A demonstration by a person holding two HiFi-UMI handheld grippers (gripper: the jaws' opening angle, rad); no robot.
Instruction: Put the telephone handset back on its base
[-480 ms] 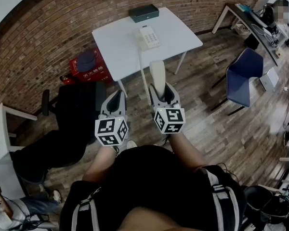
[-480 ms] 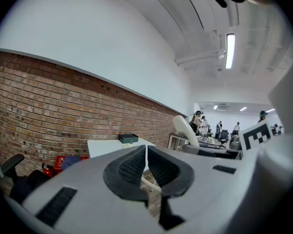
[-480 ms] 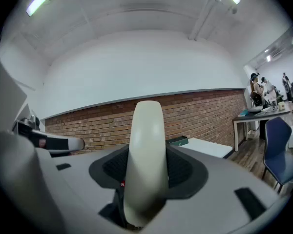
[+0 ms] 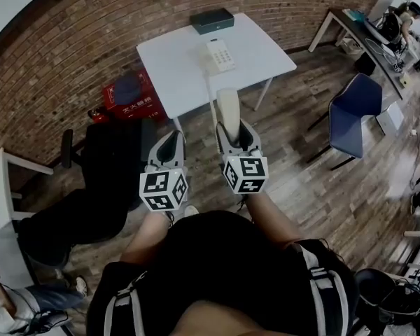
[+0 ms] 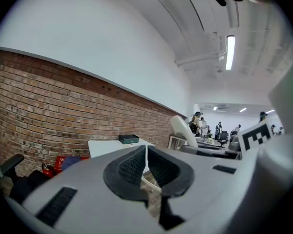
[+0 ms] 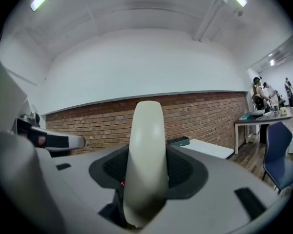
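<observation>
- Head view: the right gripper [image 4: 236, 130] is clamped on the cream handset [image 4: 228, 107], which pokes out past its tips. The phone base [image 4: 217, 54] sits on the white table [image 4: 175, 75] well ahead of it, with the cord [image 4: 210, 110] running between.
- Left gripper view: the left gripper [image 5: 146, 156] is pinched closed with nothing in it.
- Right gripper view: the handset stands upright between the pads, squeezed from both sides. The table is further ahead, off to the right.

We see bare floor [image 4: 294, 152] between us and the white table [image 4: 175, 75], front edge open. The phone base [image 4: 217, 56] has clear tabletop left and right. A dark box [image 4: 212, 21] blocks behind it, near the brick wall [image 4: 70, 47]. A black chair [image 4: 112, 152] and red box [image 4: 136, 107] crowd the table's left side. A blue chair [image 4: 353, 114] stands well apart on the right.
</observation>
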